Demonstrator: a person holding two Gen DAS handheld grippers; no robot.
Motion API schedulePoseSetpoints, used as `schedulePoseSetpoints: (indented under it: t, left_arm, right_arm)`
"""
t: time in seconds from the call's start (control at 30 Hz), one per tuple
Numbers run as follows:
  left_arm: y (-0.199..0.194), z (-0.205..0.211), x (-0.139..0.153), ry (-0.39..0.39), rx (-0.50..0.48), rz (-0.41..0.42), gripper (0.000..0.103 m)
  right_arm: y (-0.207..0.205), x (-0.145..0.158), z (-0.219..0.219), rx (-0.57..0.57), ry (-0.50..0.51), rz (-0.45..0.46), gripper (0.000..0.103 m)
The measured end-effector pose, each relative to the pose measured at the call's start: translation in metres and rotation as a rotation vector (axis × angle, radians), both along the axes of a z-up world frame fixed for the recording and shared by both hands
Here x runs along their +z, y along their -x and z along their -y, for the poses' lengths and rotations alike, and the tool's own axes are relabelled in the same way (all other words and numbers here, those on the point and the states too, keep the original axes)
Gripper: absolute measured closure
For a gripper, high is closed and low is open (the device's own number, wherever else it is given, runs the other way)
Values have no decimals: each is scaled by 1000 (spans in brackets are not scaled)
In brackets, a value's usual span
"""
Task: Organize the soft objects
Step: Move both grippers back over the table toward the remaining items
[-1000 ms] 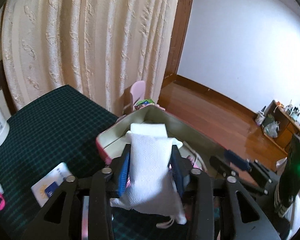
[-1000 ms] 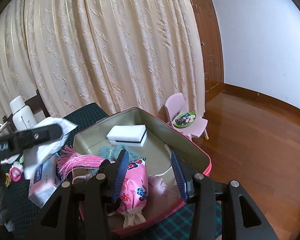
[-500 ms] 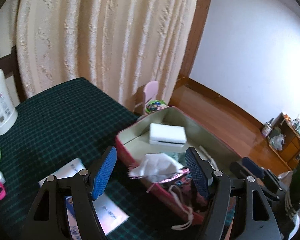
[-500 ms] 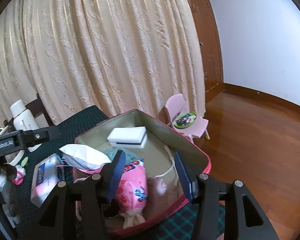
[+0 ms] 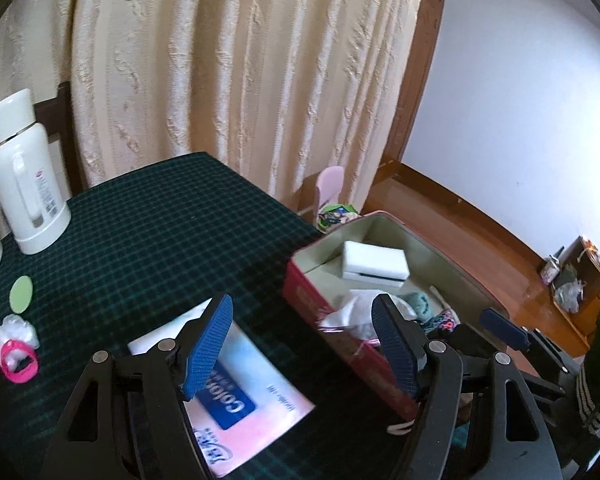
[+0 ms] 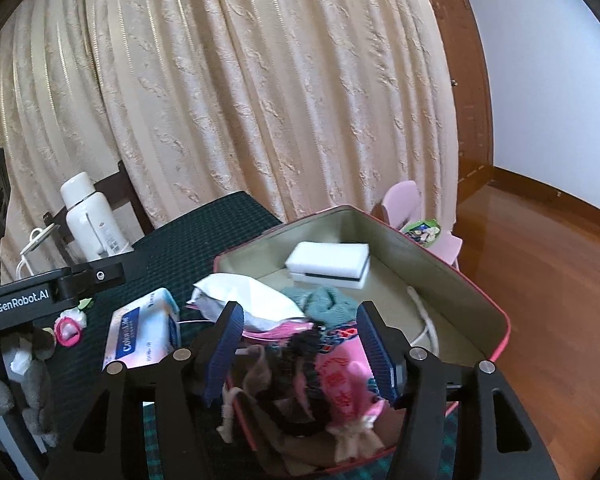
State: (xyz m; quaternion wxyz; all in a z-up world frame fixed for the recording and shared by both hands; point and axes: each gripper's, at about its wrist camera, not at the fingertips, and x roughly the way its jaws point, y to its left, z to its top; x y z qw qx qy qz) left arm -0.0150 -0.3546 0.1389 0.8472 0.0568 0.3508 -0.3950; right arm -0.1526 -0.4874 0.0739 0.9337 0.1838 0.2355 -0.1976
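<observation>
Left wrist view shows the left gripper (image 5: 302,344) angled downward over the dark checked tablecloth (image 5: 148,240), its blue-padded jaws spread and empty, with a tissue pack (image 5: 244,396) lying flat on the cloth below and between them. Its right finger stands in front of the near wall of the red storage box (image 5: 312,296), where a crumpled white tissue (image 5: 352,312) rests on the rim. Deeper in the box sits a white sponge block (image 5: 374,266), and a white thermos (image 5: 24,176) stands upright far off at the table's left end, with a pink ring (image 5: 18,362) near the table's left edge. Right wrist view shows the right gripper (image 6: 300,352) also pitched down, hovering over the near end of the box, its jaws opening with nothing pressed between the pads; a pink printed cloth pouch (image 6: 340,376) lies in the box below them, though blur hides how close it is. A teal knitted piece (image 6: 326,300) lies beside the tissue, and the tissue pack (image 6: 140,328) sits just outside the box's left wall. The left gripper's black frame (image 6: 40,300) reaches in from the left edge, well apart from the right one.
</observation>
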Motion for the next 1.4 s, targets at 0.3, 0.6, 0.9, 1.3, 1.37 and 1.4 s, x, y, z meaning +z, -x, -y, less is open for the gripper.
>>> schedulePoseSetpoints:
  t: [0.3, 0.6, 0.9, 1.3, 1.37, 1.4]
  left_arm:
    - [-9, -37, -4, -4, 68, 2, 30]
    - [-24, -94, -7, -4, 178, 6, 27]
    - [-47, -163, -20, -18, 325, -18, 25]
    - [-75, -252, -34, -24, 531, -61, 23]
    - [-80, -268, -39, -24, 575, -72, 22]
    - [-82, -274, -41, -24, 593, -77, 22]
  right_arm:
    - [-14, 7, -25, 66, 6, 6, 40]
    - [-28, 15, -57, 155, 12, 21, 34]
    - [-48, 17, -92, 248, 17, 5, 32]
    - [-67, 18, -129, 334, 24, -17, 29]
    - [-69, 18, -134, 344, 25, -16, 23]
    - [-71, 18, -137, 352, 25, -18, 23]
